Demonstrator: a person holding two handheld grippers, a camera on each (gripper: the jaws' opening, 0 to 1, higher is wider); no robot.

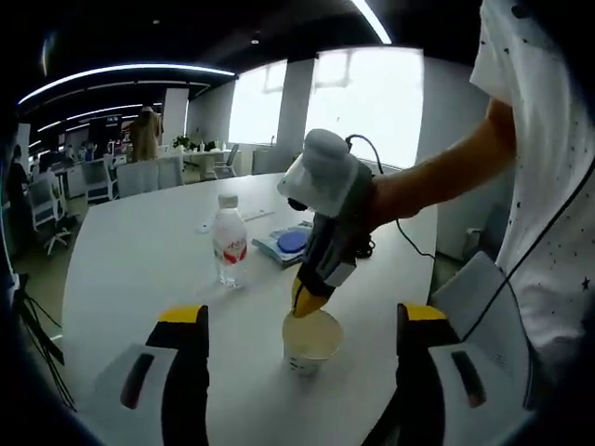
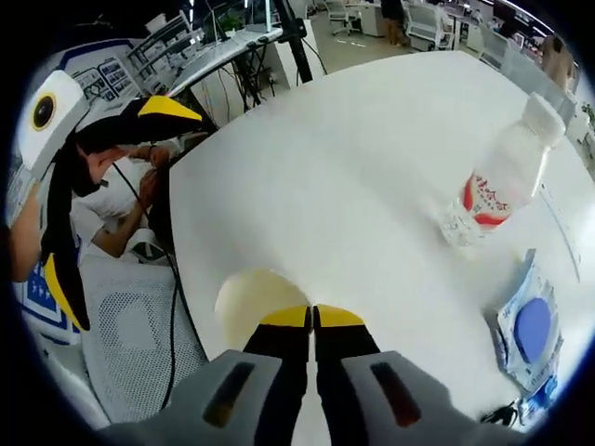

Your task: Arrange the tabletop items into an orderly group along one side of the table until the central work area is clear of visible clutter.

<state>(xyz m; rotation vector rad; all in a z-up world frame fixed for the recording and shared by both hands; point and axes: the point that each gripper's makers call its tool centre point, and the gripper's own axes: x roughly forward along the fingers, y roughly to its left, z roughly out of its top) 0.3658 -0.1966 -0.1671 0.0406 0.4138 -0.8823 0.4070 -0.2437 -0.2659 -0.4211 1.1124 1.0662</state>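
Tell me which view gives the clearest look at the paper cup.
The left gripper view: the paper cup stands whole on the white table, rim and side visible, with the right gripper pinching its rim. In the right gripper view the cup is a pale disc, partly behind the closed jaws.

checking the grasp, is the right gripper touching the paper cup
Touching. In the left gripper view the right gripper has its yellow fingers pinched on the rim of the paper cup; the right gripper view shows them closed at the rim.

Blown-out windows [image 1: 367, 98] backlight; fisheye-warped edges.
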